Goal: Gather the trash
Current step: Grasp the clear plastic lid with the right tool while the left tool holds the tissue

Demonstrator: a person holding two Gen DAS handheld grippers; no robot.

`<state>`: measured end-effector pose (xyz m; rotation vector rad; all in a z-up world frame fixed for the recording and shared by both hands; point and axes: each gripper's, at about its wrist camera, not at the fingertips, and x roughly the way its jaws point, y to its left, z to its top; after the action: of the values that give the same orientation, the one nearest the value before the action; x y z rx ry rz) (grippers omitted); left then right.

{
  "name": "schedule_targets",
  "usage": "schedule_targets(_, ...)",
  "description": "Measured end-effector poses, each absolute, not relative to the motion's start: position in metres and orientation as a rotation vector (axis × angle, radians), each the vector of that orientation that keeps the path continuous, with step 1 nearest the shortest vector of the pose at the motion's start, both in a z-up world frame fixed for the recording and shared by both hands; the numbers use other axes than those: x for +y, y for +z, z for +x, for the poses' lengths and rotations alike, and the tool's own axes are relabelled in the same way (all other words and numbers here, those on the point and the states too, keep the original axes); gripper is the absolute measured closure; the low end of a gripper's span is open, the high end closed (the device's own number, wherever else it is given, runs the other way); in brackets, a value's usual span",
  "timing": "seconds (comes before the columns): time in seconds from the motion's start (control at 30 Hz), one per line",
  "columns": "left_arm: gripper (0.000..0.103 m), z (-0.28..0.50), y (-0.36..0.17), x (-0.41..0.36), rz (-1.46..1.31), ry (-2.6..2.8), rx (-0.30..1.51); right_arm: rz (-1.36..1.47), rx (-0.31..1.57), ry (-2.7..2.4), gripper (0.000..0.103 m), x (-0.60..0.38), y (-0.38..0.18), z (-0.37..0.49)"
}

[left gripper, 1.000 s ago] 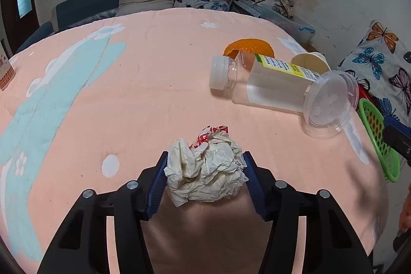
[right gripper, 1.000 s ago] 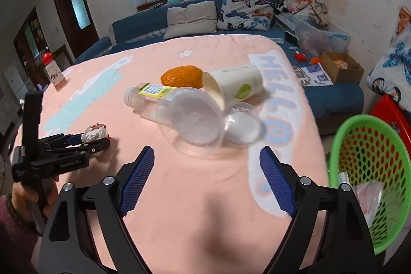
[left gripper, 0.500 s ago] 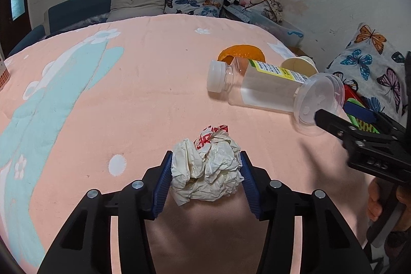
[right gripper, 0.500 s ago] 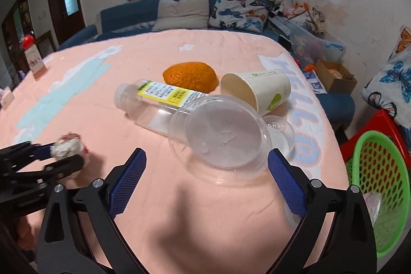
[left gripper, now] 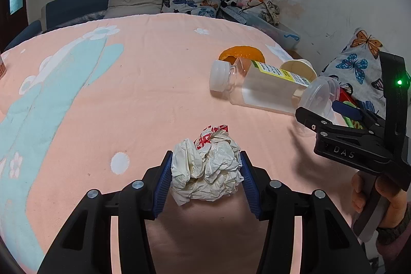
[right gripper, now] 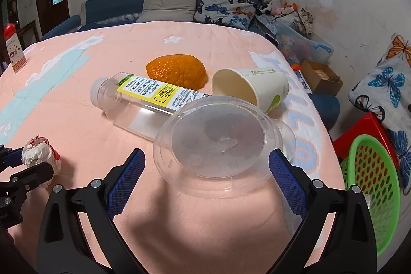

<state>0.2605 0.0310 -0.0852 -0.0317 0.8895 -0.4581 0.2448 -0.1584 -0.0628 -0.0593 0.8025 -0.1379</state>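
Note:
A crumpled white paper ball [left gripper: 208, 171] with red print rests on the pink tablecloth, and my left gripper [left gripper: 205, 158] is shut on it, both blue pads pressing its sides. To the right, a clear plastic cup [right gripper: 218, 145] lies on its side against a clear labelled bottle [right gripper: 146, 102]. My right gripper [right gripper: 206, 154] is open wide, with the cup between its fingers and the pads off it. Behind lie an orange peel [right gripper: 177, 71] and a tipped paper cup [right gripper: 254, 86]. In the left wrist view my right gripper [left gripper: 326, 112] stands beside the cup [left gripper: 321, 94], held by a hand.
A green mesh basket [right gripper: 372, 184] with some trash in it stands past the table's right edge, next to a red stool [right gripper: 364, 135]. A small red-capped carton [right gripper: 14, 50] stands at the far left. A blue sofa with cushions runs behind the table [right gripper: 77, 99].
My right gripper came forward and down to the clear cup and its jaws widened around it. The left gripper squeezed the paper ball a little tighter and stayed in place.

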Motion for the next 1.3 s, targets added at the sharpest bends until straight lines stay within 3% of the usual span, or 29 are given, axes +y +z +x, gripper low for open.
schedule_targets(0.1,0.054,0.26,-0.085,0.032,-0.035,-0.458,0.888,-0.068,0.801,-0.13,0.013,-0.158,-0.063,0.245)
schedule_targets(0.27,0.054,0.26,-0.085,0.032,-0.038,-0.456,0.887,-0.064,0.818,-0.105,0.034,-0.161,-0.064,0.244)
schedule_targets(0.5,0.054,0.258,-0.083,0.031,-0.035,-0.458,0.884,-0.018,0.813,-0.071,0.052,-0.167,-0.061,0.237)
schedule_targets(0.57,0.054,0.258,-0.081,0.03,-0.038,-0.457,0.882,-0.014,0.806,-0.058,0.063,-0.167,-0.059,0.234)
schedule_targets(0.73,0.054,0.256,-0.079,0.029,-0.038,-0.459,0.879,0.01,0.799,-0.028,0.07,-0.172,-0.055,0.225)
schedule_targets(0.87,0.054,0.254,-0.079,0.028,-0.037,-0.459,0.877,0.035,0.804,-0.012,0.067,-0.176,-0.054,0.22)
schedule_targets(0.9,0.054,0.254,-0.079,0.028,-0.039,-0.459,0.879,0.045,0.802,-0.006,0.062,-0.177,-0.053,0.218)
schedule_targets(0.97,0.054,0.255,-0.08,0.029,-0.04,-0.456,0.88,0.055,0.785,0.0,0.043,-0.178,-0.049,0.214)
schedule_targets(1.3,0.054,0.257,-0.082,0.033,-0.059,-0.464,0.88,0.081,0.723,0.003,0.016,-0.187,-0.036,0.202)
